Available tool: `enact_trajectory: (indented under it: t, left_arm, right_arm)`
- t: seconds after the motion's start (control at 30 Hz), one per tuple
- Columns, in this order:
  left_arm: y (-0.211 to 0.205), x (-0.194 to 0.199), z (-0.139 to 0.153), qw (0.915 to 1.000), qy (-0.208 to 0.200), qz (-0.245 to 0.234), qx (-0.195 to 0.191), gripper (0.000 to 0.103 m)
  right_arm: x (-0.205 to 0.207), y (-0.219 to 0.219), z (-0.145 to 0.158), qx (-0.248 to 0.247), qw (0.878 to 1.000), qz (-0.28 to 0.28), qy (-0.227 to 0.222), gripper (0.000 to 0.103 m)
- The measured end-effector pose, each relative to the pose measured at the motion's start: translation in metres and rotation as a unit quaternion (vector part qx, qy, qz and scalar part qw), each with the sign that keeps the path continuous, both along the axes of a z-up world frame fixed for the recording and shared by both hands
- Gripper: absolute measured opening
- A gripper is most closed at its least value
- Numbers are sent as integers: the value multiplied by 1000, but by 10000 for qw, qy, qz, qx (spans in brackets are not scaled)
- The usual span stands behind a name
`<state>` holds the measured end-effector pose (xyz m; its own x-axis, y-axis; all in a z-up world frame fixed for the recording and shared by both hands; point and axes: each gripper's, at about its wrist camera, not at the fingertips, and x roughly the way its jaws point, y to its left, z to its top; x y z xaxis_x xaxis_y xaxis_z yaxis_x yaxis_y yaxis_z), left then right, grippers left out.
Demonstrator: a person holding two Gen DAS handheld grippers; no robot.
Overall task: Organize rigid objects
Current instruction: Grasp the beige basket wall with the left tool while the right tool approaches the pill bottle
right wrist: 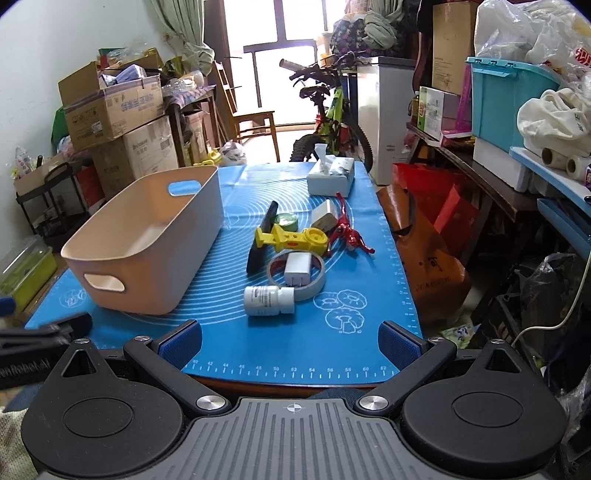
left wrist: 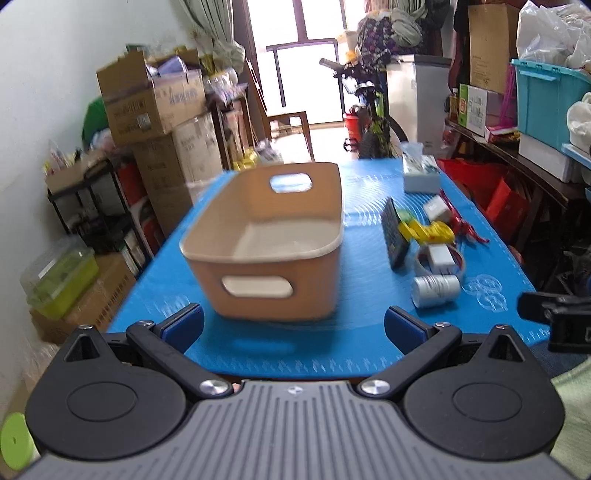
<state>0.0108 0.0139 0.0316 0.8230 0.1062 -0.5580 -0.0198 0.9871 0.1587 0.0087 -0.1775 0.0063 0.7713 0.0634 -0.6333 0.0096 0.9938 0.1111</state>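
With both grippers spread wide and empty, the pill bottle may roll if nudged off-centre toward the bin.

Far: bright window, wooden chair, bicycle | Left: pale wall, stacked cardboard boxes | Right: cluttered shelves, teal bin

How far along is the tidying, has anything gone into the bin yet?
Nothing looks done: the beige bin is empty. Nothing in hand: the left gripper and right gripper are open. Still out on the mat: pill bottle, charger, yellow toy, the rest.
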Motion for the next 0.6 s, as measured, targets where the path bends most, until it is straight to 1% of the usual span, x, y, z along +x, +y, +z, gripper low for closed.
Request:
enact_trajectory:
  t: [0.13, 0.23, 0.33, 0.43, 0.6]
  left_arm:
    - [14, 19, 22, 9999, -84, 101, -108, 103]
    - [25, 37, 37, 9997, -113, 184, -60, 103]
    - [39, 54, 52, 9992, -180, 342, -115, 103]
    - [53, 75, 63, 9988, -52, 435, -200, 103]
    - [72, 109, 65, 9983, 143, 569, 33, 103]
  right_arm:
    - [15, -6, 13, 131, 9999, -77, -30, 101]
    - [31, -8, 23, 180, 9998, -129, -26, 101]
    - [49, -8, 30, 176, 9998, -132, 28, 101]
    - [67, -6, 33, 103, 9998, -143, 80, 101]
    - [96, 2, 22, 219, 9989, -248, 341, 101]
